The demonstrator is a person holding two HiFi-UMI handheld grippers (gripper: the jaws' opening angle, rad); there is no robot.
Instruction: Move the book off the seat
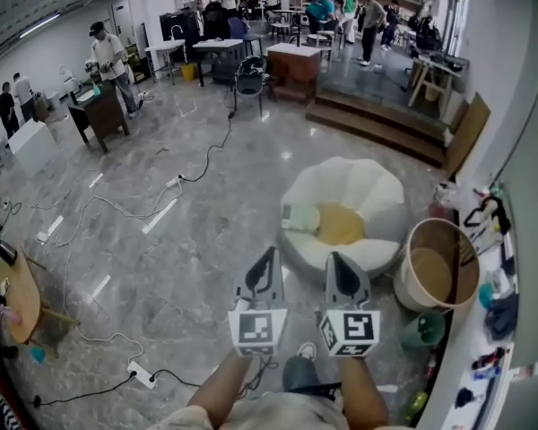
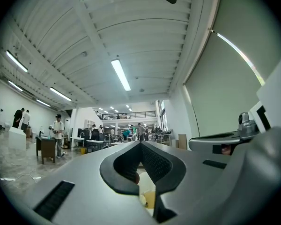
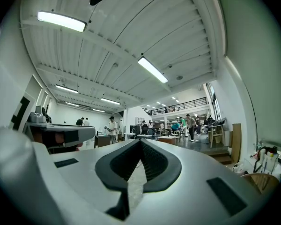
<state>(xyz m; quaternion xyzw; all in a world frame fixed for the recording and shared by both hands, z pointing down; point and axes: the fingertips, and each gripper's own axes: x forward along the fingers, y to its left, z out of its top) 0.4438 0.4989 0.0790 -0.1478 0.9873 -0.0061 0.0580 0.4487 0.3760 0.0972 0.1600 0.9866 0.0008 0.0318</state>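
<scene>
A white petal-shaped seat with a yellow middle stands on the grey floor ahead of me. A pale book lies on its left side. Both grippers are held side by side just short of the seat, pointing at it and apart from the book. My left gripper is shut with nothing in it, and in the left gripper view its jaws meet at the tips, with a sliver of the seat showing below them. My right gripper is shut and empty too.
A round wicker tub and a green bucket stand right of the seat by a white wall. Cables and a power strip lie on the floor to the left, near a small wooden table. People stand far back.
</scene>
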